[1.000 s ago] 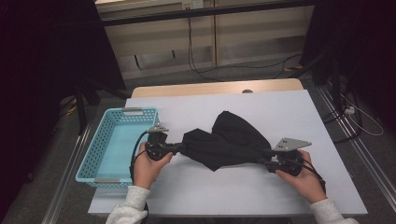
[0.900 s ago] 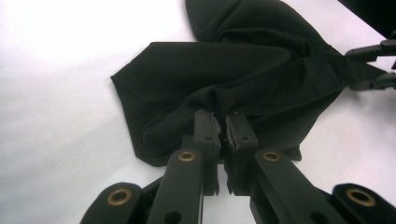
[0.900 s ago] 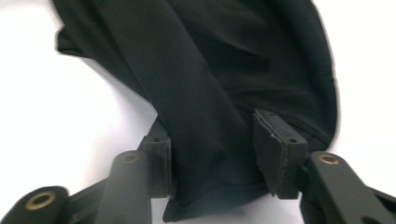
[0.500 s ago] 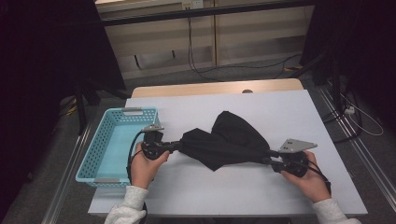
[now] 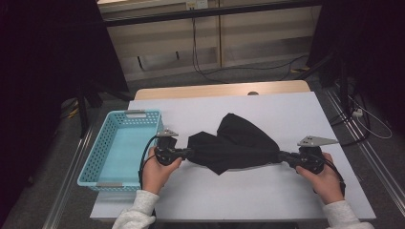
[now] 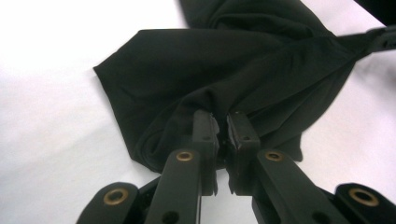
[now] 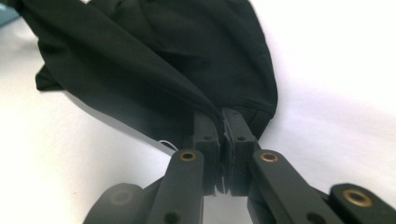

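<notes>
A black cloth (image 5: 236,143) lies bunched on the white table (image 5: 286,109), drawn out between the two grippers. At the cloth's left end my left gripper (image 5: 187,152) is shut on a fold of it; the left gripper view has the pads (image 6: 205,128) pinching the black cloth (image 6: 224,70). My right gripper (image 5: 282,156) has just been closing and now is shut on the cloth's right end. In the right gripper view its fingers (image 7: 206,133) clamp the black cloth (image 7: 187,51), which fans away from them.
A light blue plastic basket (image 5: 98,160) stands at the table's left edge, close beside the left hand. Bare table surface lies behind and in front of the cloth. Dark floor, cables and a wall lie beyond the far edge.
The right hand has drawn to the right with the cloth's end in its gripper, and the cloth now lies more stretched between the grippers. The left hand has stayed put.
</notes>
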Demonstrator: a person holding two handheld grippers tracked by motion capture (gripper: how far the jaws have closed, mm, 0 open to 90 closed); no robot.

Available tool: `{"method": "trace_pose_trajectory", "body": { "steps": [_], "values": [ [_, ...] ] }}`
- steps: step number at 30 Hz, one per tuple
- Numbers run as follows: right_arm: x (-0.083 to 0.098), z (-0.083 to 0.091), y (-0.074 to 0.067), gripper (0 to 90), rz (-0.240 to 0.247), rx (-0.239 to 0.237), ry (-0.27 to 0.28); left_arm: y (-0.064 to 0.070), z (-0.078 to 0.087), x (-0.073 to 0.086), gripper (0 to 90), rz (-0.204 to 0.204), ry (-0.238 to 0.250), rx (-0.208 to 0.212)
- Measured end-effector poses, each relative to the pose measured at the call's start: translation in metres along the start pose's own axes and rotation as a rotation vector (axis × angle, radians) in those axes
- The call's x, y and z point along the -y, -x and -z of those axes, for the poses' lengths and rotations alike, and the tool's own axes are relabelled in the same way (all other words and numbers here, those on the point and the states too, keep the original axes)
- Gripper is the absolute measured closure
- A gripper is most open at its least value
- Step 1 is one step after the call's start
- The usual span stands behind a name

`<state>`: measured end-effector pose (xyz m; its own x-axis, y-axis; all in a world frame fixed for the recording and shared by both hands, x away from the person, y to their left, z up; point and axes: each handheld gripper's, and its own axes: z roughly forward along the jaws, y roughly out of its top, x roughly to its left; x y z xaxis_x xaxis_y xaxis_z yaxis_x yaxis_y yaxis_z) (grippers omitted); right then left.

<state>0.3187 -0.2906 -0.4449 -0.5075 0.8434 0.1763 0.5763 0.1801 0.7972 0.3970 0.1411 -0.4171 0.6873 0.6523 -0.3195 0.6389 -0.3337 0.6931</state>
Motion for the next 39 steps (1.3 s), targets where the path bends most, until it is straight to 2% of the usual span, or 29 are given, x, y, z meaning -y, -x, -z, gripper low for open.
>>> {"method": "trace_pose_trajectory", "body": {
  "steps": [5, 8, 14, 16, 18, 19, 20, 25, 29, 33, 35, 37, 39],
  "values": [
    [0.004, 0.005, 0.004, 85.4, -0.009, -0.003, -0.001, 0.003, -0.002, 0.000, 82.0, -0.010, 0.026, 0.012],
    [0.004, 0.004, 0.004, 85.3, -0.014, -0.002, -0.009, 0.004, -0.002, 0.000, 78.7, -0.024, 0.044, 0.002],
    [0.003, 0.004, 0.003, 85.4, -0.017, 0.000, -0.011, 0.003, -0.004, 0.001, 55.8, -0.045, 0.089, -0.002],
    [0.003, 0.004, 0.003, 85.3, -0.021, -0.003, -0.012, 0.004, -0.004, 0.001, 50.9, -0.053, 0.101, -0.001],
    [0.004, 0.004, 0.003, 85.3, -0.017, -0.004, -0.014, 0.004, -0.004, 0.000, 42.6, -0.083, 0.105, -0.012],
    [0.003, 0.004, 0.003, 85.3, -0.017, -0.005, -0.014, 0.004, -0.004, 0.000, 38.3, -0.115, 0.111, -0.029],
    [0.003, 0.004, 0.003, 85.3, -0.015, -0.005, -0.014, 0.004, -0.005, 0.000, 34.5, -0.129, 0.113, -0.040],
    [0.004, 0.004, 0.004, 85.3, -0.020, -0.006, -0.014, 0.000, -0.009, 0.003, 25.3, -0.164, 0.099, -0.063],
    [0.003, 0.005, 0.004, 85.2, -0.023, -0.008, -0.010, 0.000, -0.013, 0.004, 24.5, -0.182, 0.095, -0.066],
    [0.003, 0.004, 0.004, 85.2, -0.022, -0.009, -0.016, 0.000, -0.021, 0.005, 30.1, -0.203, 0.089, -0.054],
    [0.003, 0.004, 0.004, 84.9, -0.021, -0.008, -0.009, 0.000, -0.024, 0.006, 38.7, -0.197, 0.079, -0.039],
    [0.003, 0.004, 0.004, 84.0, -0.027, -0.010, -0.007, 0.000, -0.026, 0.008, 42.1, -0.208, 0.082, -0.039],
    [0.004, 0.003, 0.005, 83.0, -0.030, -0.016, -0.009, 0.002, -0.028, 0.008, 52.2, -0.204, 0.077, -0.016]
  ]
}}
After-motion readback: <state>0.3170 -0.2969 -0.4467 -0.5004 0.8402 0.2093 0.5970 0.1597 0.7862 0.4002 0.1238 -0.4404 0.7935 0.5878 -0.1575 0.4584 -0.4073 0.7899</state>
